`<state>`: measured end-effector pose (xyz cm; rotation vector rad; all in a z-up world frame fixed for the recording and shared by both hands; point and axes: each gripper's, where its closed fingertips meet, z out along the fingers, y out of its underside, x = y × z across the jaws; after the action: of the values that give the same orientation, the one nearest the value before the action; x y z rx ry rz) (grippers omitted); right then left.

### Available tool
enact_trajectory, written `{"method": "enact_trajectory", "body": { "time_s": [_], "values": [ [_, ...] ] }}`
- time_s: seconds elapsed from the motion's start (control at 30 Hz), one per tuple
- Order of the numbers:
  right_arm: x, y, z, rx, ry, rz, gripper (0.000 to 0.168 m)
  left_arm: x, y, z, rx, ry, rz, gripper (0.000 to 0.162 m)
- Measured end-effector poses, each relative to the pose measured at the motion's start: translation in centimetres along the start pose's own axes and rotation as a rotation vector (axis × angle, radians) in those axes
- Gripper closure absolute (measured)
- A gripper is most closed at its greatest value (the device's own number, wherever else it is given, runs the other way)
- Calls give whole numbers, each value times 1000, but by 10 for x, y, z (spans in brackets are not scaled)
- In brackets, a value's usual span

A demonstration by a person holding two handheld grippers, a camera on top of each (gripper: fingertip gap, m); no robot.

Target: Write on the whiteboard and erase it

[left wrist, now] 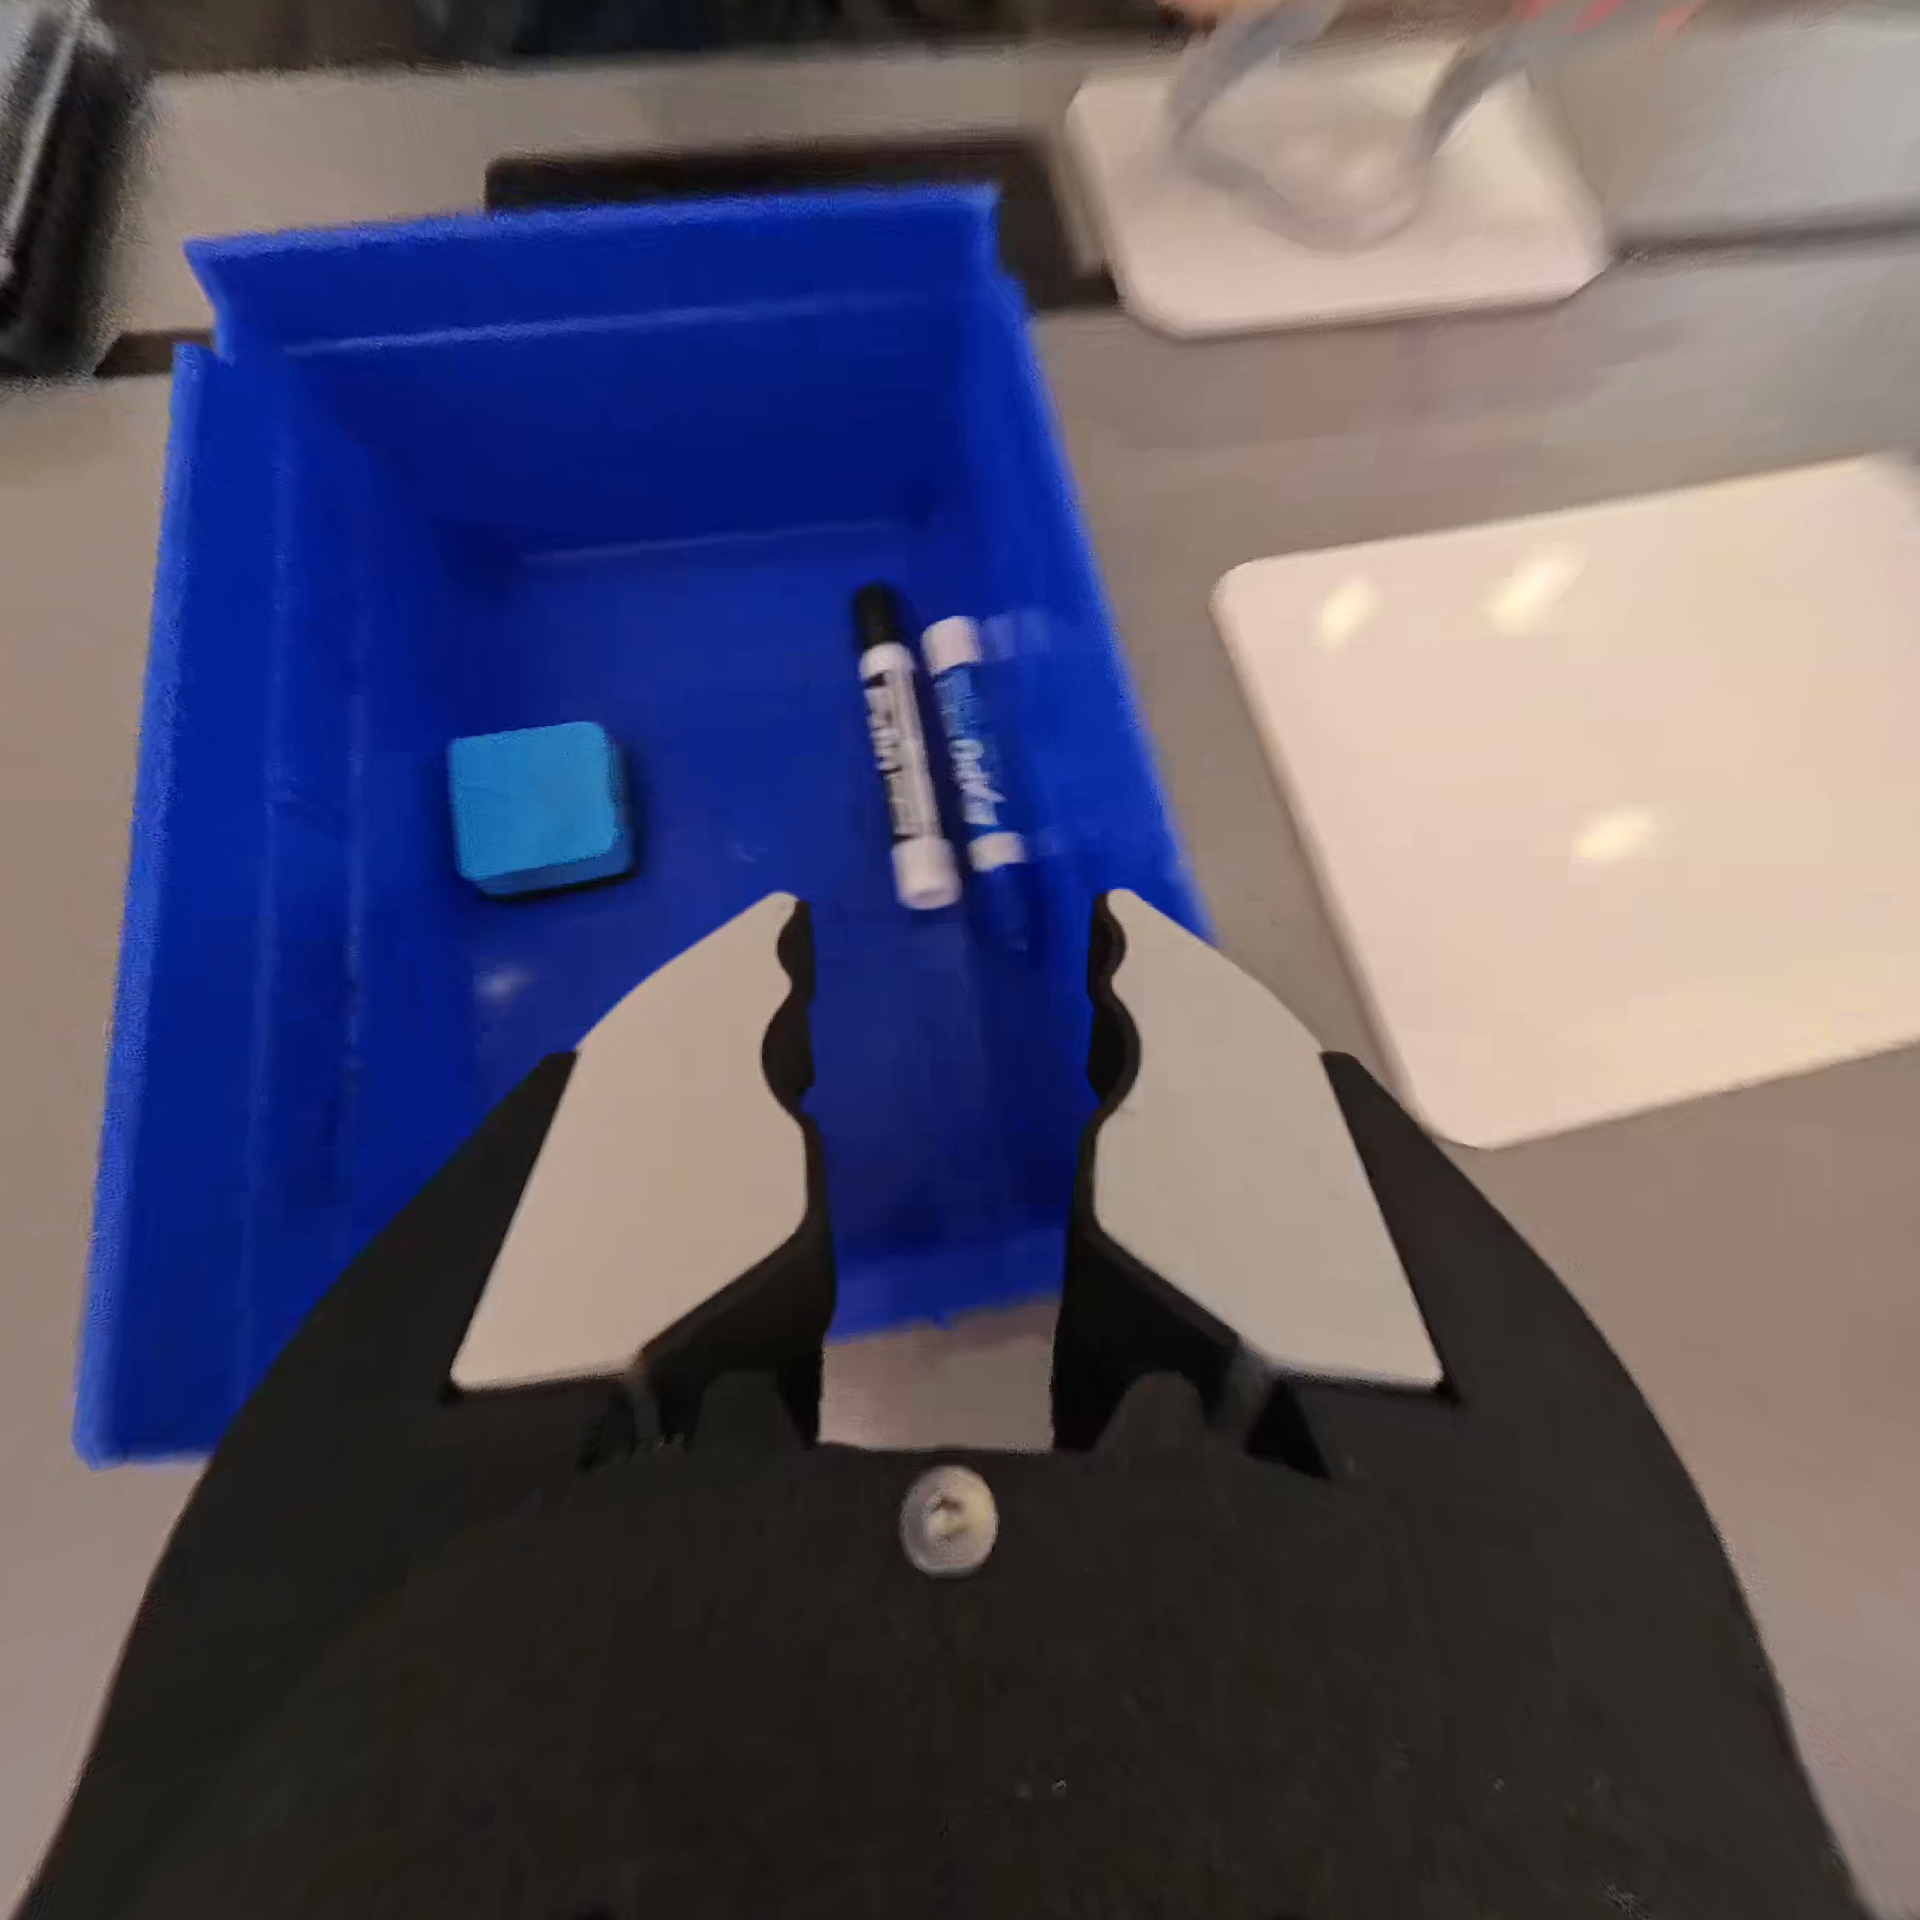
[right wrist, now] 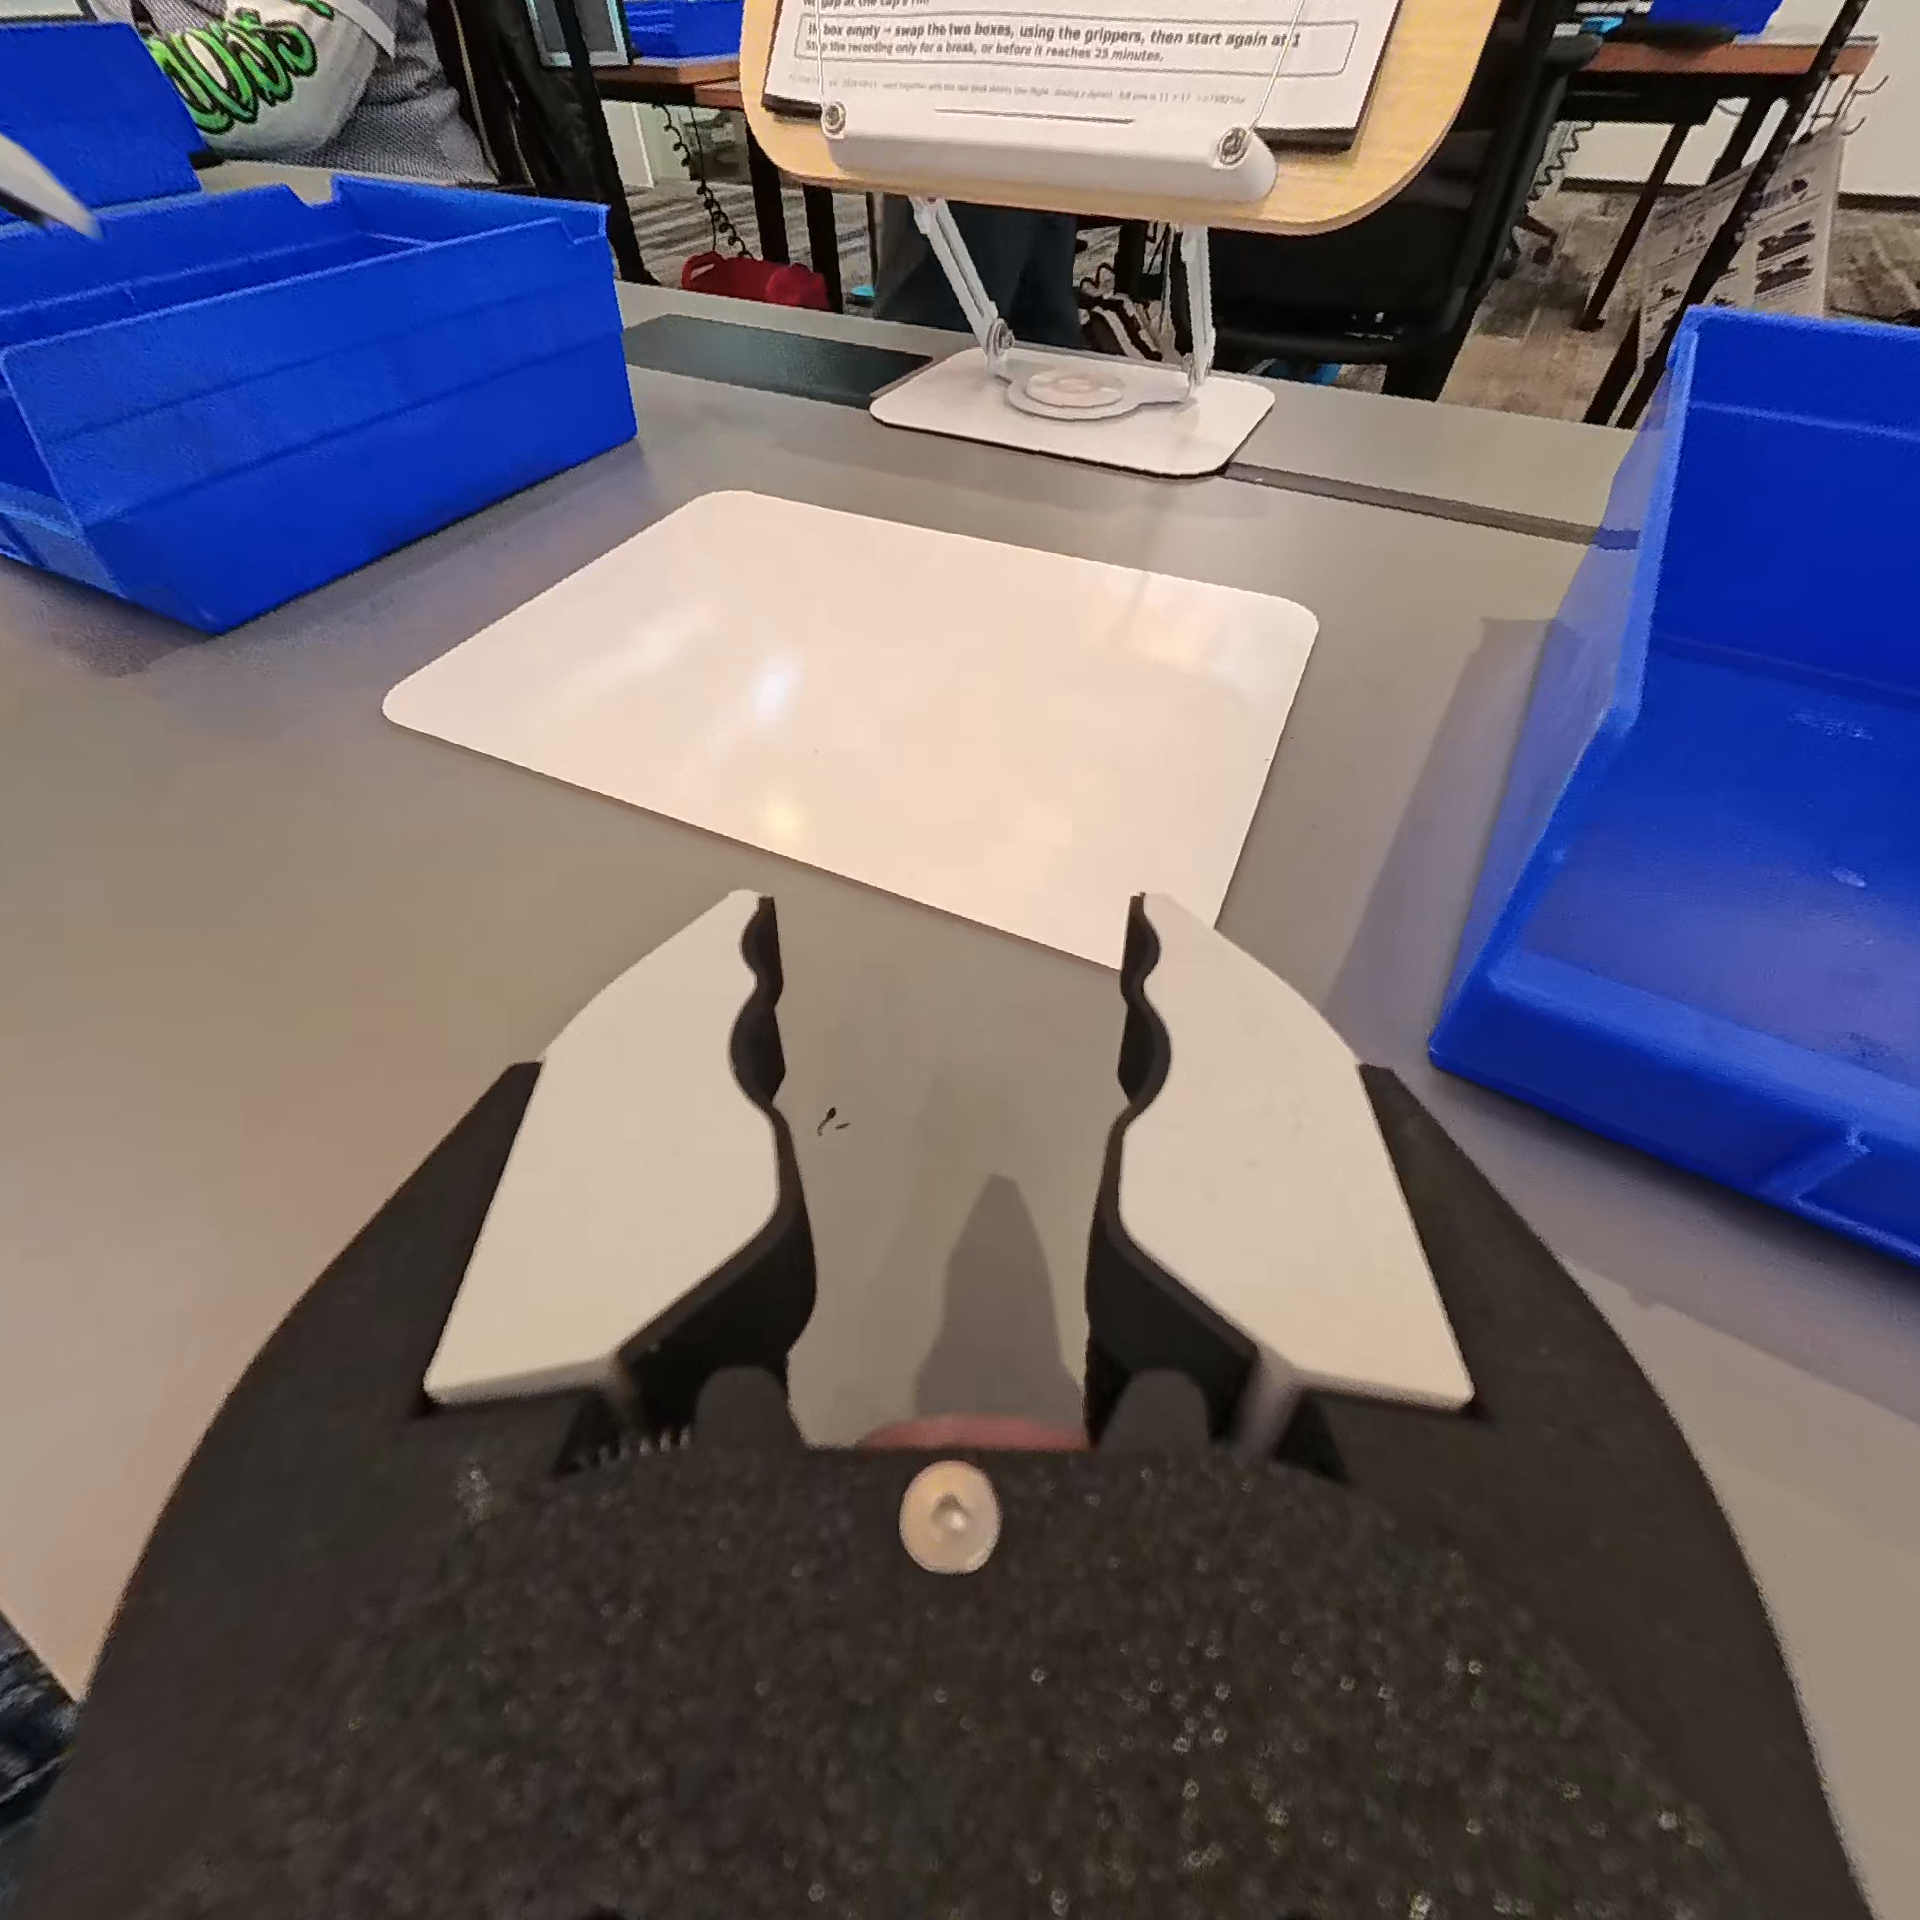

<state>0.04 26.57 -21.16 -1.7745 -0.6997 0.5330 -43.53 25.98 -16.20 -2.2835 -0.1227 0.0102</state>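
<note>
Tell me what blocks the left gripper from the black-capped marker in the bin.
Nothing visible does. The left gripper, jaws open, hangs over the blue bin; the black-capped marker lies exposed on its floor, beside the blue marker.

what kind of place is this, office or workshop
Likely an office-style data-collection room: grey table with blue bins, an instruction sheet on a stand, more desks and chairs behind.

Grey table (right wrist: pixel 260 935) bearing flat whiteboard (right wrist: pixel 883 707) at centre, blue bins at left (right wrist: pixel 312 416) and right (right wrist: pixel 1714 831), white stand base (right wrist: pixel 1070 416) behind.
</note>
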Motion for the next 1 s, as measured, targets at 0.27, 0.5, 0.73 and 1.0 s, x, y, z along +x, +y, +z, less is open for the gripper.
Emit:
{"method": "enact_trajectory", "body": {
  "time_s": [0.27, 0.5, 0.73, 1.0],
  "values": [
    [0, 1, 1, -6, 3, -3, 106, -22, 7, 118, -344, 38, -54, 111],
    [2, 1, 1, -7, -1, 15, 106, -28, 20, 148, -469, 10, -21, 120],
    [1, 1, 2, -10, -3, 16, 106, -33, 23, 150, -477, 11, -18, 139],
    [1, 2, 2, -13, -4, 14, 106, -33, 26, 146, -462, 9, -12, 139]
  ]
}}
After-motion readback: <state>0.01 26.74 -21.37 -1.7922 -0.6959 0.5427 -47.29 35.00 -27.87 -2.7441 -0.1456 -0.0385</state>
